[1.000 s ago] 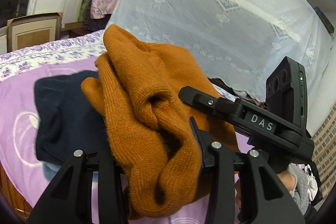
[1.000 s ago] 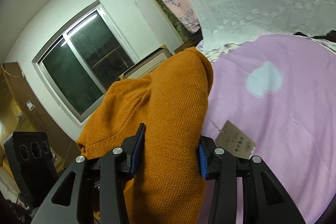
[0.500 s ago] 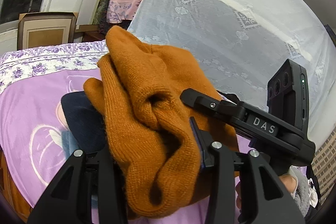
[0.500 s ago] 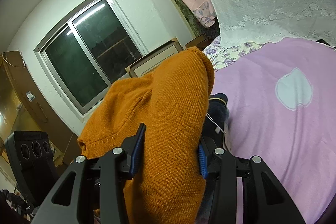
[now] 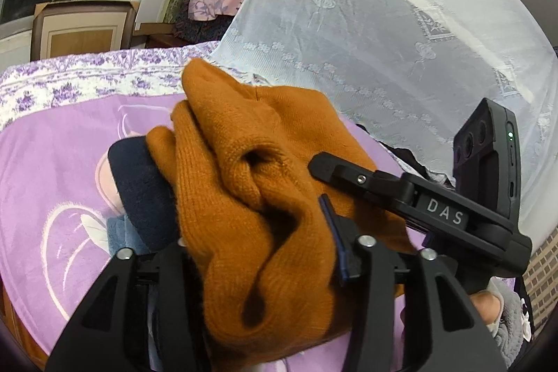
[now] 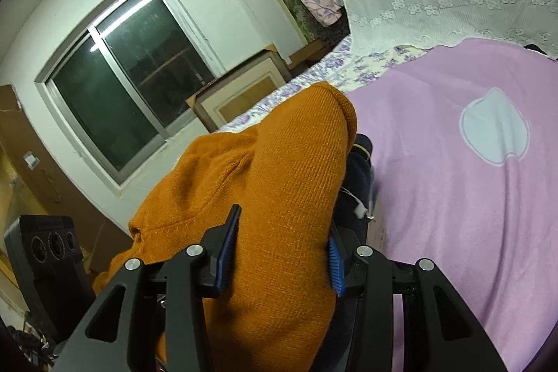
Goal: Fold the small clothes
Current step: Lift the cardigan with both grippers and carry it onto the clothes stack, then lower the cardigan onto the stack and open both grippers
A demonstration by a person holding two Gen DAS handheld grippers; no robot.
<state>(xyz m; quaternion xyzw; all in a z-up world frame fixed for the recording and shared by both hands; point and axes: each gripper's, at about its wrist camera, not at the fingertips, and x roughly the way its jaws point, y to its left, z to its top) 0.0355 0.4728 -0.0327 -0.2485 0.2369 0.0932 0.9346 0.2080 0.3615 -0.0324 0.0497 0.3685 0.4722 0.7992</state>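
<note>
A big bed [image 6: 453, 232] with a purple blanket [image 5: 52, 162] fills the room. A bunched orange sweater [image 5: 265, 197] hangs above it, over a dark blue cloth [image 5: 139, 183]. The right tool [image 6: 279, 253] squeezes the sweater; the left tool [image 5: 258, 253] has just been opening, sweater between its sides.

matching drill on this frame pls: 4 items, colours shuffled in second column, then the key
Items:
1. sweater
2. blanket
3. folded garment under the sweater
4. net curtain

Colours:
A. white
B. orange
C. navy
D. lilac

Pairs: 1-B, 2-D, 3-C, 4-A
</note>
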